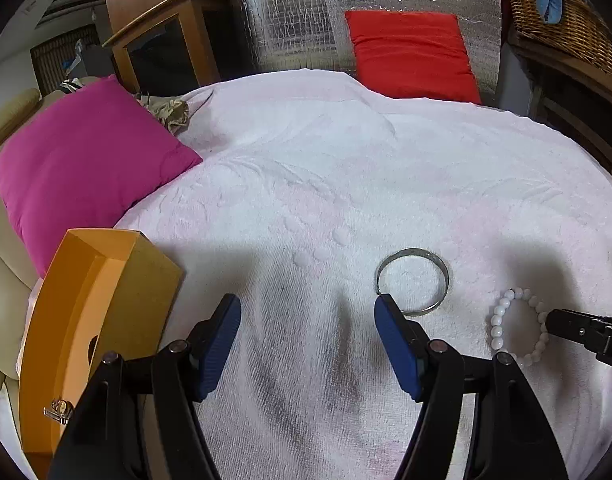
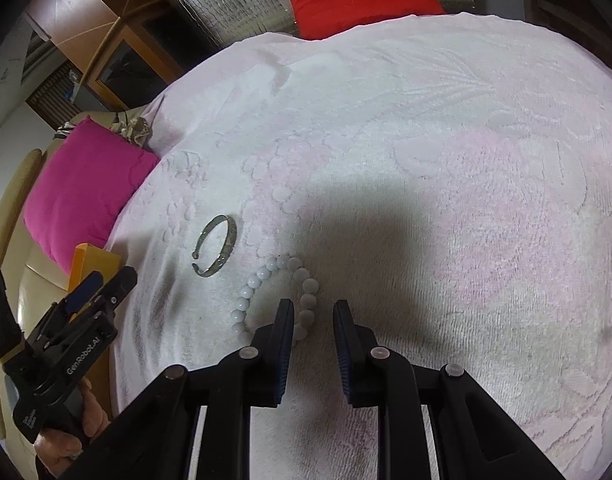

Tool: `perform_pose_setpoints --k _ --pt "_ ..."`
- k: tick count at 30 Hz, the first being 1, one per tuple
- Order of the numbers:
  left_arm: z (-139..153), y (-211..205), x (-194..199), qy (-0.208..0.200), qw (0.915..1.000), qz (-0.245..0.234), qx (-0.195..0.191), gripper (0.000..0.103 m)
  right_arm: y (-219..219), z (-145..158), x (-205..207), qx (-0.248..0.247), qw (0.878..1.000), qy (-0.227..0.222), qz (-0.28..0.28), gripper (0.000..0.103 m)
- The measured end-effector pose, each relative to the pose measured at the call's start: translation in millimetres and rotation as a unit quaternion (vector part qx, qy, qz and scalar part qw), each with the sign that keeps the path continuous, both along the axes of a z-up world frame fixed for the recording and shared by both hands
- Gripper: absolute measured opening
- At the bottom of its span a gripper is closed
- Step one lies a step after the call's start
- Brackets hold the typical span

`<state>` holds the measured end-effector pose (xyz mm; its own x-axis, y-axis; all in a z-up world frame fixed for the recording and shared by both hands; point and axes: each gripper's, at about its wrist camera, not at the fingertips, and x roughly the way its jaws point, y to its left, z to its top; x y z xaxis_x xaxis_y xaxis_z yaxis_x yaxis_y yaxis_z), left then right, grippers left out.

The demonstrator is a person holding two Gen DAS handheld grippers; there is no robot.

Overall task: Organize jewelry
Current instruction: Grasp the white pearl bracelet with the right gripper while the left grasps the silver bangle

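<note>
A silver cuff bangle (image 1: 413,281) lies flat on the white towel (image 1: 306,168), just beyond my left gripper's right fingertip. It also shows in the right wrist view (image 2: 217,246). A white bead bracelet (image 1: 518,326) lies to its right. In the right wrist view the bracelet (image 2: 280,296) lies at my right gripper's left finger. My left gripper (image 1: 308,312) is open and empty. My right gripper (image 2: 313,312) is open, its jaws partly apart, with nothing between them. An open orange box (image 1: 94,320) stands at the left, its lid up.
A magenta cushion (image 1: 82,168) lies at the left by the orange box. A red cushion (image 1: 412,54) leans at the far edge. A wicker basket (image 1: 562,24) stands at the far right. A wooden cabinet (image 1: 158,28) stands behind.
</note>
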<state>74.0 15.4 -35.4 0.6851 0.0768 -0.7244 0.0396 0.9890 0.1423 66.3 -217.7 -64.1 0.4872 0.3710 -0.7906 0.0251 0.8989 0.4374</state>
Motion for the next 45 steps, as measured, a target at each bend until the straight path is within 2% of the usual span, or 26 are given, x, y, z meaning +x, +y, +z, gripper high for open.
perform_pose_setpoints --k 4,9,11,15,19,24,29,38,41,45 --pt "-2 0 2 0.002 1.0000 0.002 0.001 0.070 9 -2 3 -0.019 1.000 -0.005 0.013 0.023" --pt "-4 -3 2 0.005 1.0000 0.001 0.004 0.070 26 -2 4 -0.069 0.997 -0.020 0.029 0.023" --pt "-4 -3 3 0.006 1.0000 0.002 0.004 0.070 36 -2 4 -0.102 0.993 -0.034 0.040 0.022" --pt "-8 -2 6 0.016 0.9999 0.005 -0.003 0.070 46 0 1 -0.158 0.984 -0.053 0.053 0.011" --pt "-14 -7 13 0.031 0.9994 -0.004 -0.014 0.070 37 5 -1 -0.150 0.986 -0.060 0.041 0.011" --pt "-21 -22 25 0.055 0.9961 -0.035 -0.060 0.070 12 12 -5 -0.132 0.989 -0.064 0.004 0.011" --pt "-25 -33 37 0.059 0.9931 -0.047 -0.090 0.070 -4 11 -5 -0.112 0.992 -0.050 -0.014 0.011" --pt "-37 -47 57 0.076 0.9906 -0.066 -0.092 0.070 -3 5 -4 -0.100 0.994 -0.037 -0.009 0.011" --pt "-48 -46 66 0.104 0.9867 -0.071 -0.103 0.070 1 3 -5 -0.102 0.994 -0.036 -0.007 0.011" --pt "-49 -41 69 0.108 0.9838 -0.074 -0.122 0.070 3 2 -4 -0.102 0.994 -0.035 -0.007 0.011"
